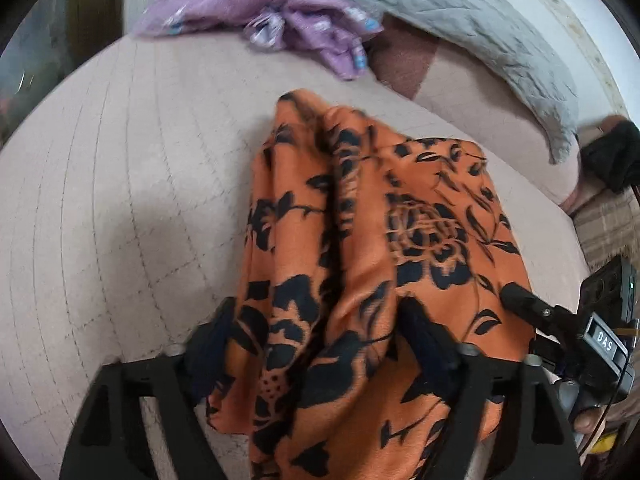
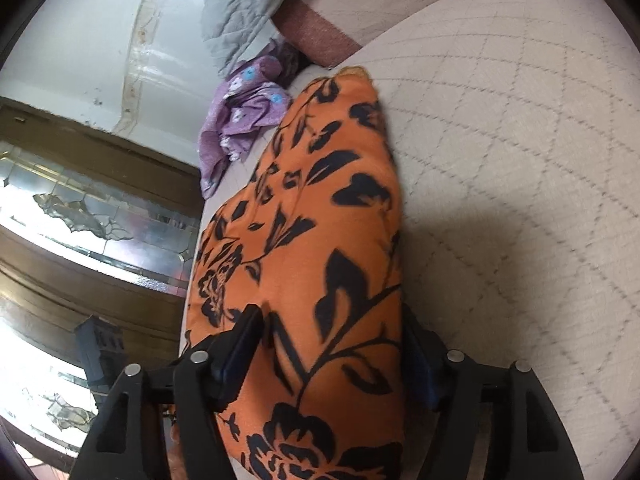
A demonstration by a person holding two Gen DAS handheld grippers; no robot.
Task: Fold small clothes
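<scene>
An orange cloth (image 1: 360,264) lies bunched on the bed (image 1: 120,200), not yet neatly folded. Both the left gripper (image 1: 320,344) and right gripper (image 2: 332,344) straddle it, jaws spread. A purple cloth (image 1: 280,20) waits crumpled beyond.

One text can be read. In the left wrist view, the letters "DAS" stand in white capitals on a small dark label (image 1: 605,345) fixed to the black device at the right edge of the picture, on the other hand-held gripper (image 1: 600,344). The letters run tilted, following the label's slant. The right wrist view shows no writing, number or sign that can be read; the prints on the cloths are flowers and leaves only.
</scene>
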